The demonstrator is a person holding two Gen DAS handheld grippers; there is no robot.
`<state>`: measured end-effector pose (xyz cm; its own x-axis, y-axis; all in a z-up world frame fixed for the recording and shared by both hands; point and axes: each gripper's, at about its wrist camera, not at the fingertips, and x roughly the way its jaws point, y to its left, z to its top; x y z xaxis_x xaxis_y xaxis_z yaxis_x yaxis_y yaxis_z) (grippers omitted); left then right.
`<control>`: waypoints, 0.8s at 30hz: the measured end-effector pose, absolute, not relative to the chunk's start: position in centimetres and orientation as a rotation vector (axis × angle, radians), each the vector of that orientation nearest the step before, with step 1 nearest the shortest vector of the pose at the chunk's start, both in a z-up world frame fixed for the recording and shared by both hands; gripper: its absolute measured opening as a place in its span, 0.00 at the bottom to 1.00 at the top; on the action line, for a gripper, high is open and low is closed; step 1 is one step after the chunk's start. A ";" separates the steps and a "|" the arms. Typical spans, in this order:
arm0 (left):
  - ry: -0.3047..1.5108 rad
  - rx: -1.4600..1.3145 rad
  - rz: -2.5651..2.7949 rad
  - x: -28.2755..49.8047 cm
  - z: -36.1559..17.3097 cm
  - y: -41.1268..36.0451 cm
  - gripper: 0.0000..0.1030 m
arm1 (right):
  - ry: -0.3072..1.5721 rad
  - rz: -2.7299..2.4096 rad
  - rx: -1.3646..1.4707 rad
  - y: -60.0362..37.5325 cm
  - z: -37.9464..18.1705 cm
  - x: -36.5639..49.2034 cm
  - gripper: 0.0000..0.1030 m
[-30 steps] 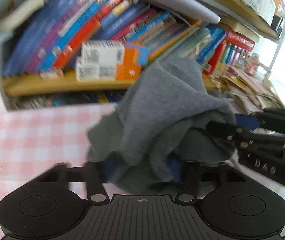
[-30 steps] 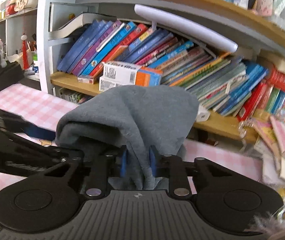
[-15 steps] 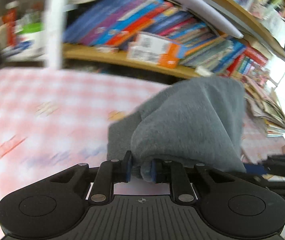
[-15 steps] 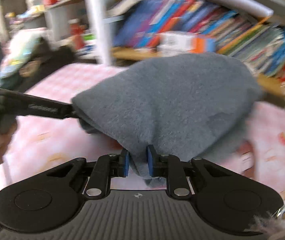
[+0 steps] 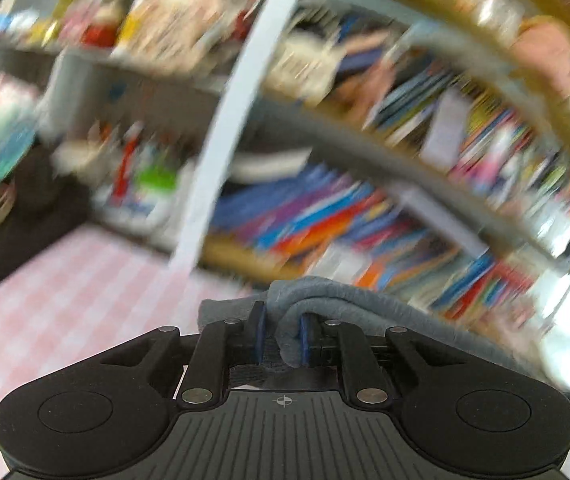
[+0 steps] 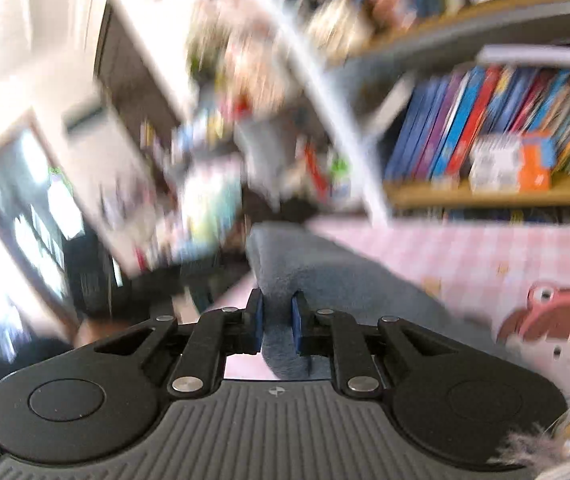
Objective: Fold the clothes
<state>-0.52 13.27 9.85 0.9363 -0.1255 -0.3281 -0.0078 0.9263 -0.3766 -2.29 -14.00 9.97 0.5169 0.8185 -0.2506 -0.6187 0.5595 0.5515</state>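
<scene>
Both grippers pinch grey garment point(image 5: 365, 312): left gripper point(image 5: 281, 336) opening, right gripper point(image 6: 276, 320) closing; frog print point(image 6: 557, 320) right view only.

— Soft grey fleece garment point(image 5: 325, 300), bunched into thick folds, lifted above the pink checked tablecloth point(image 5: 65, 300).
— Stretched?
— Pulled into a long band point(image 6: 325, 276), one end rolled and rumpled, the other flatter; running off rightward in both views.

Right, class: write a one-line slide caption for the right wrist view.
Right gripper closing on a fold of grey garment above the pink checked tablecloth, blurred bookshelf behind.
</scene>
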 end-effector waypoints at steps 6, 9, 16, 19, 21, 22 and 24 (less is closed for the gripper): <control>0.368 -0.280 -0.225 1.4 11.0 9.7 0.70 | 0.408 0.507 0.603 -23.5 10.8 -0.9 0.12; 0.446 -0.234 -0.236 1.5 9.3 8.4 0.70 | 0.511 0.217 0.540 -26.2 7.3 -0.8 0.12; 0.728 -0.340 -0.150 2.8 3.2 10.0 0.70 | 0.714 -0.057 0.532 -30.2 -1.7 -2.2 0.12; 0.787 -0.404 -0.149 3.3 1.6 10.6 0.70 | 0.756 -0.086 0.518 -30.3 -3.5 -2.8 0.12; 0.825 -0.433 -0.175 3.7 0.7 10.4 0.70 | 0.770 -0.091 0.502 -29.9 -3.7 -2.8 0.12; 0.846 -0.441 -0.183 4.0 0.1 10.2 0.70 | 0.769 -0.089 0.491 -29.8 -3.6 -2.8 0.12; 0.886 -0.460 -0.190 4.7 -0.9 9.8 0.70 | 0.762 -0.087 0.464 -29.6 -3.3 -2.6 0.13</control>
<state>4.67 9.84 -0.86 0.6235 -0.3460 -0.7011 -0.0273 0.8866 -0.4618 -2.61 -29.61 -3.34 0.7248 0.0899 -0.6831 0.2408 0.8959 0.3734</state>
